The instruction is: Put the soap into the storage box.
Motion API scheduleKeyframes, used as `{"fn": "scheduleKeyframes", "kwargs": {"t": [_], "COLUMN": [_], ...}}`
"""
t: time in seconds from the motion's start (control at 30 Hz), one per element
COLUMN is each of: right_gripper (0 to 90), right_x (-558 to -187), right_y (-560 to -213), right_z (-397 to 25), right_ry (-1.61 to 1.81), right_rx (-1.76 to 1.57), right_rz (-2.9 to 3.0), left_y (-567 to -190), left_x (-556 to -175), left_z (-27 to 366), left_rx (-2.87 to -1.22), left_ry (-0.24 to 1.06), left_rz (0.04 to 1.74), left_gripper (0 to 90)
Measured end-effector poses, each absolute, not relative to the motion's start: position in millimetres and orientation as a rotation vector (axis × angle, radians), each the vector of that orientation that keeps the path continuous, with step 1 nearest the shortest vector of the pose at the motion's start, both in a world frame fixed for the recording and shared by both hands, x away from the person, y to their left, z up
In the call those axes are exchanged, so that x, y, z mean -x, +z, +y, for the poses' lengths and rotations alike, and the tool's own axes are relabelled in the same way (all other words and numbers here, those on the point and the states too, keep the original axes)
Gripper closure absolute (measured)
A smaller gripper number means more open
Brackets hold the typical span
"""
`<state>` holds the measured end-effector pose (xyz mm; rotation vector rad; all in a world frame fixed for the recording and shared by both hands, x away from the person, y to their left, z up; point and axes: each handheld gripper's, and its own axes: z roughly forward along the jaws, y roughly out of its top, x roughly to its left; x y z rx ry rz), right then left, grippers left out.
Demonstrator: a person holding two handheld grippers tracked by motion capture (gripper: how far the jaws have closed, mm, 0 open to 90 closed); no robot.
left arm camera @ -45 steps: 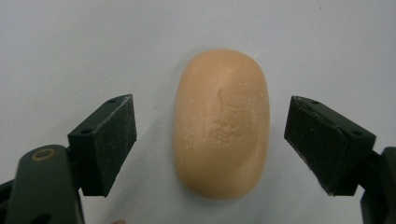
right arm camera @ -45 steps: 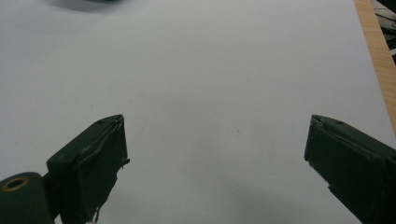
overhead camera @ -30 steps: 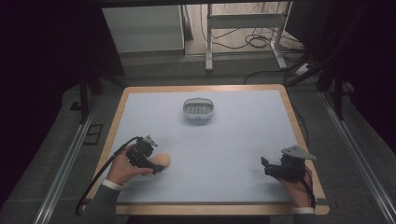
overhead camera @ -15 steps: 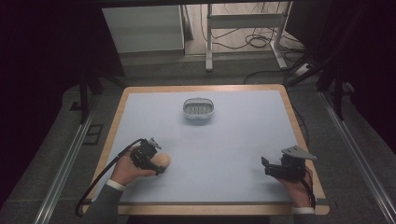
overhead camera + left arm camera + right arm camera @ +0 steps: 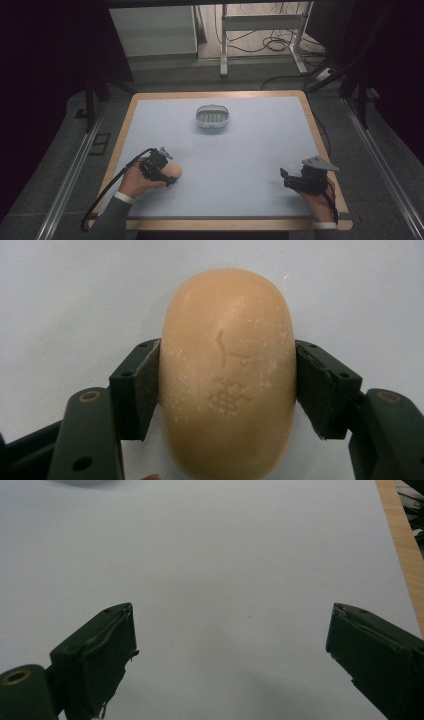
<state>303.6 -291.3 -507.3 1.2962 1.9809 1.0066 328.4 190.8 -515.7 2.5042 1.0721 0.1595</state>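
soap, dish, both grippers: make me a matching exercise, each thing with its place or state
Things:
1 soap
2 dish
3 left gripper
4 right gripper

States:
a open over bare table
b far middle of the table, by itself
c shut on the soap
d tan, stamped, clamped between two black jaws

Pairs: 1-d, 2-b, 3-c, 4-a

Bright table, dark surroundings, soft shadows, sharp focus
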Motion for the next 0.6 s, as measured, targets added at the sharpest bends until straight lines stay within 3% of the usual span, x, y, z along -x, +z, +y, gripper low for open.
{"fn": "scheduleKeyframes", "kwargs": {"t": [0.6], "right_gripper": [5.8], "right_x": [-303.6], "right_y": [-507.6], "right_z": [-292.1], "right_ry": [1.004], "right_rx": [-1.302], "right_rz": [1.980], "left_y": [-497.6], "left_x": [-333.6], "left_z": [194.0], "left_rx": [-2.475], "left_ry": [0.153], "left_rz": [1.054], "left_gripper": [32.6]}}
